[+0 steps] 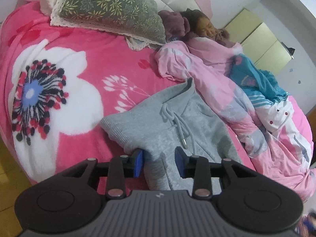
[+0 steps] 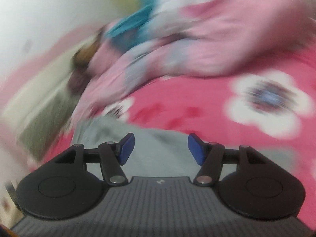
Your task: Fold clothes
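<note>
Your gray sweatpants [image 1: 167,126] lie on the pink blanket [image 1: 79,63], right beside the quilt [image 1: 227,90]. Long axis runs from you toward the pillow [image 1: 106,9], waistband at the far end. Left gripper [image 1: 159,163] has its jaws apart with gray cloth between them, not pinched. Right gripper [image 2: 161,149] is wide apart and empty. I'd say snagging the drawstring [image 1: 177,124] could drag the fold crooked.
</note>
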A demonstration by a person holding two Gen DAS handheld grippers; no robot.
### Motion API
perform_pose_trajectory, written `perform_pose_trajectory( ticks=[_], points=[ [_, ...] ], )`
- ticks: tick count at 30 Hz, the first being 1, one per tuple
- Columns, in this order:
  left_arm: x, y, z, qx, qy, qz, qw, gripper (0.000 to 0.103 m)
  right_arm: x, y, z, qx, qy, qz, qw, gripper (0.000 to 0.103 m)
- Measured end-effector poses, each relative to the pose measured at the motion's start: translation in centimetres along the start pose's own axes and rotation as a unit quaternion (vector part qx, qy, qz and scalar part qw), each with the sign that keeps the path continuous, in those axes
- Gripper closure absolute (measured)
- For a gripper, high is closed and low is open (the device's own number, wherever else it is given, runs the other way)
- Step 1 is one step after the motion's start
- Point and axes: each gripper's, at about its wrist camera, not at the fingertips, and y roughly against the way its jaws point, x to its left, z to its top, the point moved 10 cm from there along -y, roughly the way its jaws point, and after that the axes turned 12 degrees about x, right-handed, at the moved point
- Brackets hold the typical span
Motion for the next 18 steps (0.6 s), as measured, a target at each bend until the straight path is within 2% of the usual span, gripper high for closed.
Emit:
perform_pose_trajectory(
  ticks=[4,7,9,10,11,13,14,18],
  points=[
    [-0.4,-0.2,0.4,-0.010,-0.022,0.005,0.9997,0.069,6.2,-10.9,2.6,0.058,0.113,0.002,0.992,0.044],
    [-0.5,-0.7,0.4,-0.012,-0.042,0.010,0.9990,0.069,8.2,-18.1,4.0,0.091,0.166,-0.016,0.982,0.044],
    [-0.6,-1.1,0.4,-0.012,-0.053,0.011,0.9985,0.069,8.2,-21.3,3.7,0.109,0.206,-0.037,0.972,0.046],
    [-0.5,-1.3,0.4,-0.013,-0.055,0.008,0.9984,0.069,8.0,-22.7,3.6,0.118,0.222,-0.052,0.966,0.050],
    [-0.5,-1.5,0.5,-0.013,-0.057,0.005,0.9982,0.069,7.6,-23.7,3.6,0.121,0.230,-0.070,0.963,0.070],
    [-0.4,-1.6,0.6,-0.015,-0.058,-0.004,0.9982,0.069,7.1,-24.1,4.1,0.117,0.218,-0.070,0.966,0.086],
    [-0.3,-1.7,0.7,-0.016,-0.057,-0.011,0.9982,0.069,6.9,-24.2,4.5,0.115,0.210,-0.066,0.969,0.090],
    [-0.1,-2.1,0.7,-0.019,-0.055,-0.031,0.9978,0.070,7.0,-22.9,5.5,0.093,0.206,-0.056,0.972,0.093]
  ],
)
